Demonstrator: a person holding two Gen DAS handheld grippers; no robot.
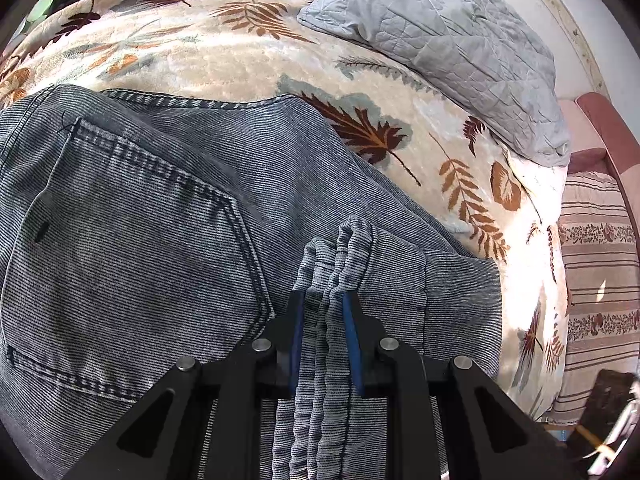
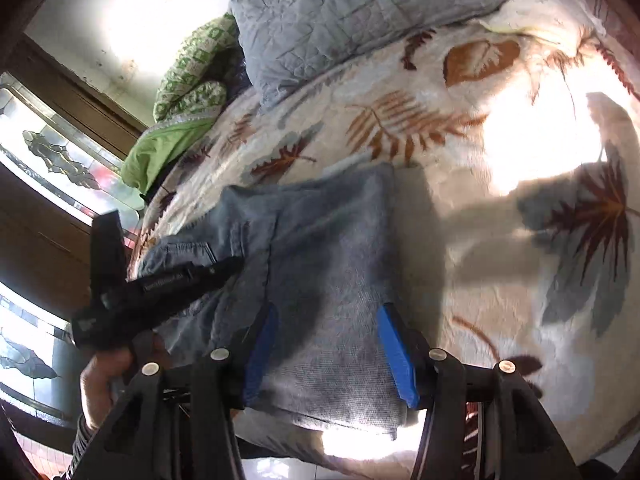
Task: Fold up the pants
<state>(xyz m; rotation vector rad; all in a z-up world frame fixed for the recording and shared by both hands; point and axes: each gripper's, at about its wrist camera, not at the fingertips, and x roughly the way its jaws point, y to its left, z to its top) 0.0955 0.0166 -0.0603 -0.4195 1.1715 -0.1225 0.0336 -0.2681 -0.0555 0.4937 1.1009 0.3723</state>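
Observation:
Grey-blue denim pants lie on a leaf-patterned blanket, back pocket up. My left gripper is shut on a bunched fold of the pants, which runs back between the blue pads. In the right wrist view the pants lie folded on the blanket. My right gripper is open, its blue pads either side of the near fold of denim, not pinching it. The left gripper's black body and the hand holding it show at the left.
A grey quilted pillow lies at the far side of the bed, also seen in the right wrist view. A green quilt is piled beside it. A striped cushion sits beyond the bed's right edge. A glass-panelled door is at left.

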